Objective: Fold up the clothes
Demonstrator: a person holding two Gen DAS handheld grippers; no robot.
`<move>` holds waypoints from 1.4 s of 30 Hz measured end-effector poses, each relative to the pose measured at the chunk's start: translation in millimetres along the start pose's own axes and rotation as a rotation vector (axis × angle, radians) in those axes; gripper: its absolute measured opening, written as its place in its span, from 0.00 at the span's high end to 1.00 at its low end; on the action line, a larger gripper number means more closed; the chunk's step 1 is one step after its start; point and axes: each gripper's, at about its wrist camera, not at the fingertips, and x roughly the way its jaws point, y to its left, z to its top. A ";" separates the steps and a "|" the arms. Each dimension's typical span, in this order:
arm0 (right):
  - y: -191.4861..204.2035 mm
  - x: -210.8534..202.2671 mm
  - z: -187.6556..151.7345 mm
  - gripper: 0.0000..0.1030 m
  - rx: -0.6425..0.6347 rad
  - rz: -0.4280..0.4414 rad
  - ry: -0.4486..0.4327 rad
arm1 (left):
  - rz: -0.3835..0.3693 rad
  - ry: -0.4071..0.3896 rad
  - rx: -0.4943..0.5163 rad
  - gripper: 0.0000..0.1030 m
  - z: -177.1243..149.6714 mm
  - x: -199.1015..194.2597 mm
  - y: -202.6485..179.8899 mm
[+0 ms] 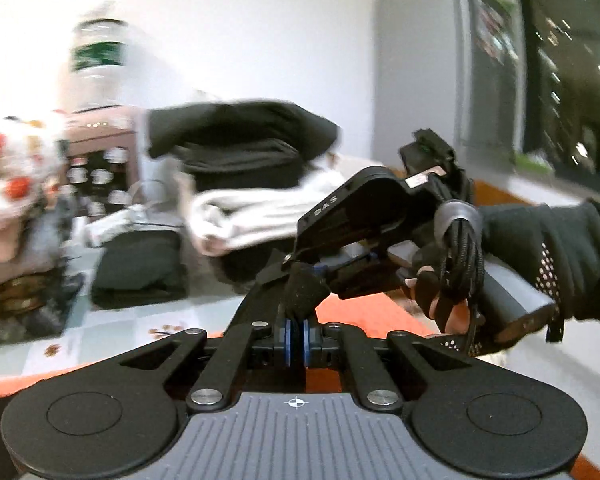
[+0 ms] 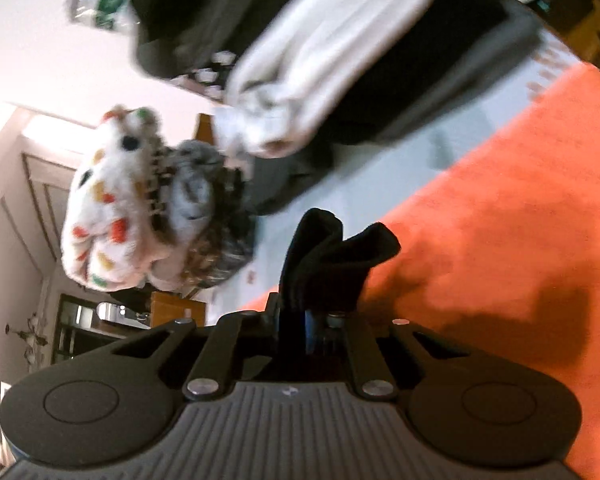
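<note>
Where legible, "DAS" marks right gripper [image 1: 300, 280], green bottle label [image 1: 97, 55] blurred

We see a lived-in home room: folded clothes [image 1: 236, 148] stacked on an orange-covered table [image 2: 500, 200], a water bottle [image 1: 98, 60] by the far wall, a panelled door [image 2: 32, 200] at left.

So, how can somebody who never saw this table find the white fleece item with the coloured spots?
Start at the orange cloth on the table, then look past it to the heap of clothes at the far side. The spotted fleece lies at the heap's outer end, beside a grey knit piece. It alone is white with red, yellow and green spots.
</note>
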 end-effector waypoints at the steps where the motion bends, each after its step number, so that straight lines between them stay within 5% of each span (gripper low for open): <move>1: 13.7 5.0 -2.5 0.88 -0.022 0.008 0.001 | 0.019 -0.016 -0.030 0.92 -0.1 -8.4 7.5; 10: 119.5 82.8 -38.6 0.89 -0.177 0.055 0.070 | 0.192 -0.071 -0.278 0.92 -11.8 -75.3 99.4; 15: 165.4 143.8 -71.8 0.89 -0.217 0.043 0.123 | 0.226 -0.047 -0.354 0.92 -26.4 -107.4 160.0; 25: 217.4 261.5 -147.4 0.89 -0.287 -0.063 0.237 | 0.206 0.113 -0.476 0.92 -81.2 -141.2 271.9; 31: 219.2 316.9 -186.5 0.85 -0.405 -0.207 0.285 | 0.178 0.256 -0.588 0.89 -123.8 -134.9 324.3; 37: 230.7 315.6 -202.0 0.43 -0.491 -0.229 0.253 | 0.120 0.299 -0.588 0.81 -139.5 -147.2 344.7; 42: 251.3 270.7 -199.7 0.36 -0.542 -0.195 0.161 | 0.095 0.266 -0.514 0.81 -122.1 -163.4 357.7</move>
